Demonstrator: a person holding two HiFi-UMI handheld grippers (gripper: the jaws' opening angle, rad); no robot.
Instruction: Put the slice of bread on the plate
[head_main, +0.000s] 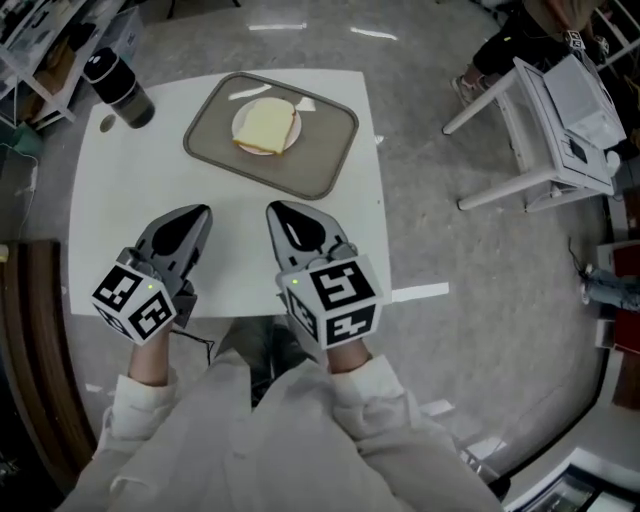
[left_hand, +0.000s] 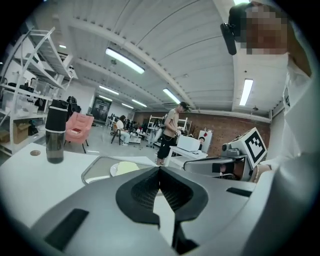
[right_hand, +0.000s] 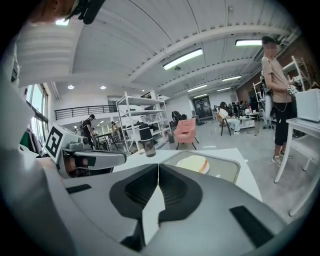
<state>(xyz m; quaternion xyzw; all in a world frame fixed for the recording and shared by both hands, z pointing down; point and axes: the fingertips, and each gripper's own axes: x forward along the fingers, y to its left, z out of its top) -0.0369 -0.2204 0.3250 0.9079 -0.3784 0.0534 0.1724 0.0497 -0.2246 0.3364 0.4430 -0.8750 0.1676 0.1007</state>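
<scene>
Looks like the job's done: the slice of bread (head_main: 266, 126) is lying flat on the plate (head_main: 283, 147), which sits in the tray (head_main: 322, 152) by the table's (head_main: 120, 200) far edge. Both tools are at the near edge, well apart from it. The left gripper (head_main: 203, 212) and right gripper (head_main: 272, 208) have their jaws fully together with nothing between them. The bread is straight ahead of both, the right one a touch nearer, and I'd say no further move is needed.

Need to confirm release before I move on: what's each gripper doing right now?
Left gripper: closed, holding nothing.
Right gripper: closed, holding nothing.
</scene>
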